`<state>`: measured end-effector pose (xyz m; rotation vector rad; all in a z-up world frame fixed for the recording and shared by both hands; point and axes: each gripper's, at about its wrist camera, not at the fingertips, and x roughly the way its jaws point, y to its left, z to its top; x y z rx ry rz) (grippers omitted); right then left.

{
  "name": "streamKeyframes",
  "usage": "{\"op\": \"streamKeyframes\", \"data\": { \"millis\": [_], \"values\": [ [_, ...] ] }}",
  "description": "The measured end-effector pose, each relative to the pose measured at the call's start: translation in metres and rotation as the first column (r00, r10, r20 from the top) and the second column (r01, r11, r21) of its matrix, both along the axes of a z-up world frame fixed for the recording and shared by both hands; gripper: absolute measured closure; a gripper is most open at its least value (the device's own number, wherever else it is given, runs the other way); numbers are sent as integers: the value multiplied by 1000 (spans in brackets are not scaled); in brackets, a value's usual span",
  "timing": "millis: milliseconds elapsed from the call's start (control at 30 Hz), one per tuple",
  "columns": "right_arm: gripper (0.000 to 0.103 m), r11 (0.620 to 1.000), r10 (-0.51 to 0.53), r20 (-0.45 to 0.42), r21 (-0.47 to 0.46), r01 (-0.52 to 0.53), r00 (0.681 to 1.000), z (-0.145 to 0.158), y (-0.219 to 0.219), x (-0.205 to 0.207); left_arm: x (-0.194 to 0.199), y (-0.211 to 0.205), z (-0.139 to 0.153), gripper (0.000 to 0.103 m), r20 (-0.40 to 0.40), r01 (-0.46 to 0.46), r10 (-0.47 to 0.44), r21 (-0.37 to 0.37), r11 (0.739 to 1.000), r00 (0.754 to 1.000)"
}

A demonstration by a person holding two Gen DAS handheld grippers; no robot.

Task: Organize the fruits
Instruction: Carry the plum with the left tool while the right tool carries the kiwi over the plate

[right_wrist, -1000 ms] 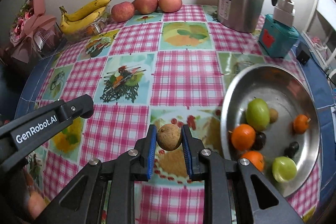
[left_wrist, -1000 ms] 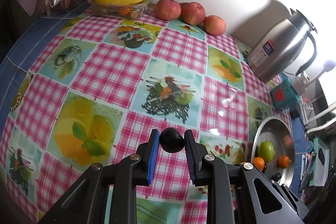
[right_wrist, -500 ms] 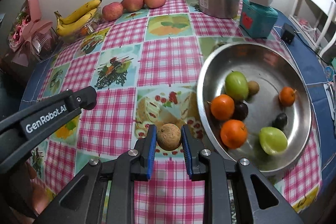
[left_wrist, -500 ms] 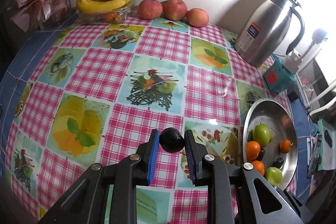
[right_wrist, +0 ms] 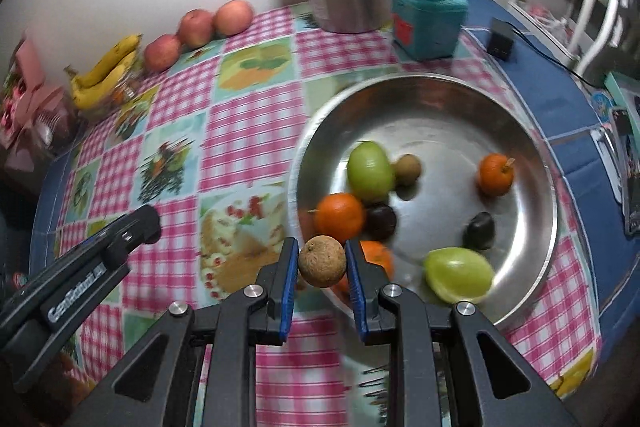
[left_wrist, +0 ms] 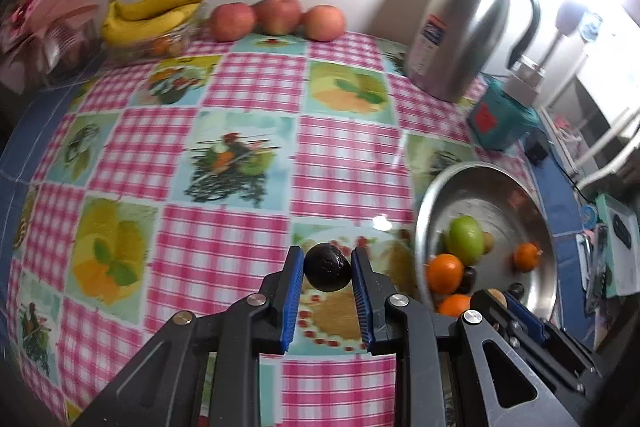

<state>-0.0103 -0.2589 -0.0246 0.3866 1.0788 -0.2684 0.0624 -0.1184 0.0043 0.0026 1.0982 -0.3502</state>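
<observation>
My left gripper is shut on a small dark round fruit and holds it above the checked tablecloth, left of the steel bowl. My right gripper is shut on a small brown round fruit and holds it over the near left rim of the steel bowl. The bowl holds green fruits, oranges, dark fruits and a small brown fruit. The left gripper's body shows at the left of the right wrist view.
A steel thermos jug and a teal box stand behind the bowl. Three apples and bananas on a clear tub line the far wall. A pink bouquet sits far left. The blue table edge lies right.
Both grippers have moved to the right toward the bowl with their fruits held. The right gripper now hangs over the bowl's near rim, and the bowl looks larger and closer.
</observation>
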Motion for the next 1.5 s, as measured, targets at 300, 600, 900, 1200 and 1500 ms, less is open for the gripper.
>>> {"op": "streamKeyframes", "data": {
  "millis": [300, 600, 900, 1200, 1500],
  "values": [
    [78, 994, -106, -9, 21, 106, 994, -3, -49, -10, -15, -44, 3, 77, 29, 137, -137, 2, 991, 990],
    [78, 985, -166, 7, 40, 166, 986, 2, -75, -22, -21, -66, -6, 77, 14, 212, -211, -56, 976, 977],
    [78, 986, -159, -38, 54, 161, 987, -11, -73, -17, -25, -76, -16, 77, -5, 239, -240, -48, 970, 971],
    [78, 985, -157, -74, 61, 162, 985, -22, -72, -14, -25, -80, -23, 76, -23, 248, -249, -37, 968, 968],
    [78, 985, -159, -80, 56, 164, 984, -23, -72, -12, -22, -80, -26, 76, -40, 246, -248, -48, 968, 968]
  ]
}}
